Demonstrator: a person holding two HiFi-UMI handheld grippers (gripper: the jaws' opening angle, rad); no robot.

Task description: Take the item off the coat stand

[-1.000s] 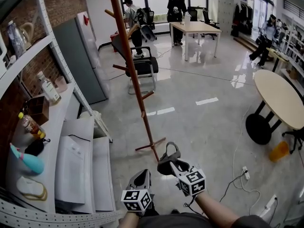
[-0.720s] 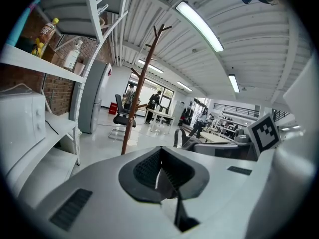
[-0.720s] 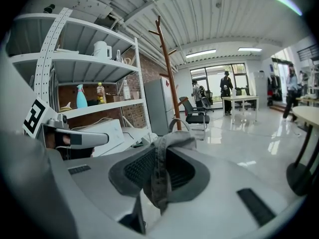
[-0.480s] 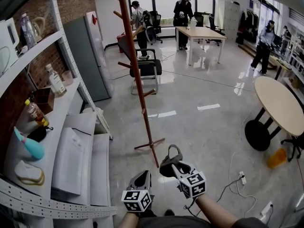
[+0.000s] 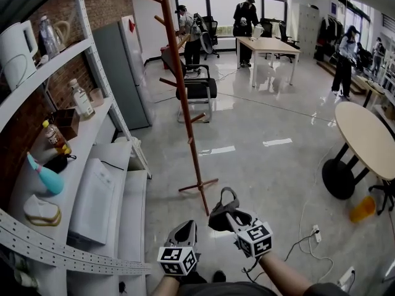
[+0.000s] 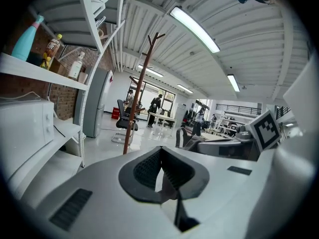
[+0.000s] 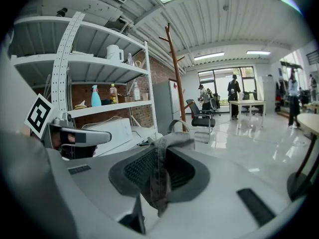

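Observation:
The brown wooden coat stand (image 5: 185, 110) rises from the glossy floor just ahead of me, its pegs bare in the head view. My right gripper (image 5: 231, 221) is shut on a dark grey cloth item (image 5: 217, 216) with a loop strap, held low near the stand's foot. In the right gripper view the cloth item (image 7: 174, 140) is pinched between the jaws of the right gripper (image 7: 158, 173) and drapes over them, with the stand (image 7: 175, 78) beyond. My left gripper (image 5: 185, 228) is beside it, shut and holding nothing. The left gripper (image 6: 164, 176) also looks toward the stand (image 6: 137, 103).
A white shelf unit (image 5: 92, 134) with bottles, a kettle and white boxes runs along the left. An office chair (image 5: 196, 88) stands behind the coat stand. A round table (image 5: 370, 134), floor cables (image 5: 308, 239) and an orange object (image 5: 361, 208) are at the right. Several people stand far back.
The head view has shifted slightly, so the shelf and stand sit a little further right. Both grippers stay in nearly the same place, the right one still clamped on the cloth item.

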